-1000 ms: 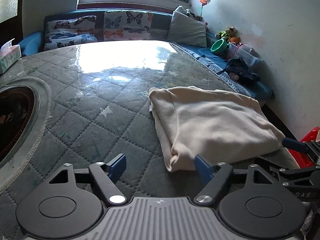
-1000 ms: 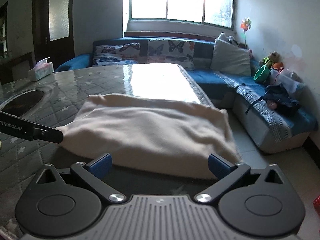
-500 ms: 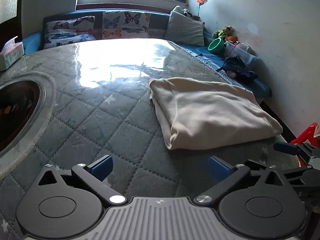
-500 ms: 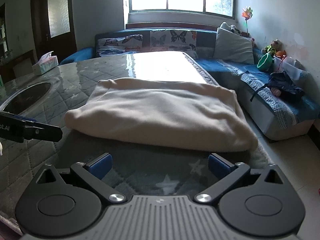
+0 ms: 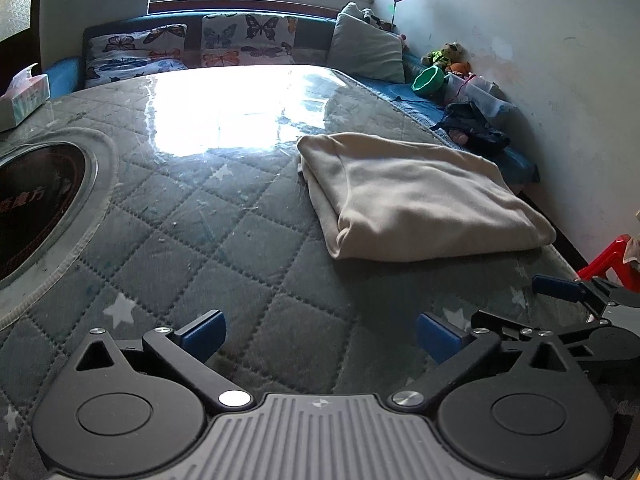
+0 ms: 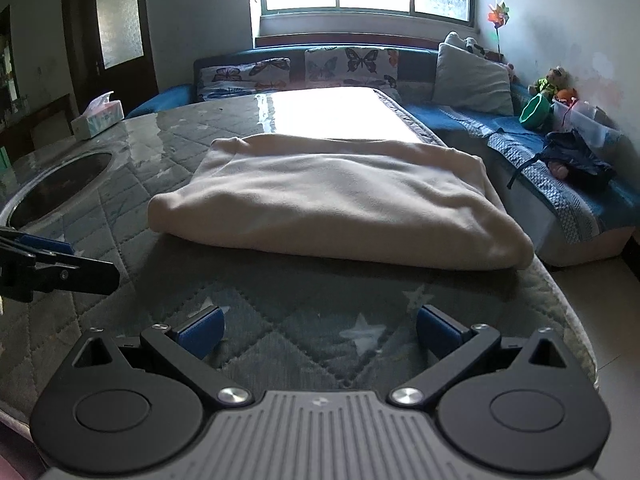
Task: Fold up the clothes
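Cream fleece garment point(image 5: 416, 196) lies folded flat on the quilted desk point(image 5: 208, 216), near its right edge. We hold our left gripper point(image 5: 320, 334) and right gripper point(image 6: 320, 330) wide and empty just short of it, probably because the fold is done.

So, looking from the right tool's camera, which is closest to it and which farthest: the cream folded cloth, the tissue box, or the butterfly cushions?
1. Cream folded cloth, straight ahead on the table.
2. Tissue box, far left on the table.
3. Butterfly cushions, at the back under the window.
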A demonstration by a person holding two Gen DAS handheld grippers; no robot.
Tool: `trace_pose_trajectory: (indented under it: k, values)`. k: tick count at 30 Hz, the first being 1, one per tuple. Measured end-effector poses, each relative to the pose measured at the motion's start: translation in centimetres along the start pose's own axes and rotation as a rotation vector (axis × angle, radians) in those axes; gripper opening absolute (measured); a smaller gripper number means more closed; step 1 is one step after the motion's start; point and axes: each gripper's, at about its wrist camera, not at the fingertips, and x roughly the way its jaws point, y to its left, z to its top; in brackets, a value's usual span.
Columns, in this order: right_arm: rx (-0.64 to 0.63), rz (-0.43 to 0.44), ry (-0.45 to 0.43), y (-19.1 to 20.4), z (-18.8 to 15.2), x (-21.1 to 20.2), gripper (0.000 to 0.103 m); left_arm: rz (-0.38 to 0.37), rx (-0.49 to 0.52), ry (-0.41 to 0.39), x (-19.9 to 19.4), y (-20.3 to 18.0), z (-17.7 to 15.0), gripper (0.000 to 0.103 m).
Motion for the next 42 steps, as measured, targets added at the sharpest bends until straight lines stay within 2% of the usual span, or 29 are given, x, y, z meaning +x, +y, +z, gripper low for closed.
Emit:
trace_pose_trajectory:
  k: [18, 42]
  values:
    - [0.038, -0.045, -0.022, 0.5, -0.5, -0.2, 0.103, 0.016, 0.012, 0.006, -0.6, -0.6, -1.2, 0.103]
    - [0.102, -0.074, 0.007, 0.7, -0.7, -1.4, 0.103, 0.005, 0.037, 0.021, -1.1, -1.7, -2.0, 0.103]
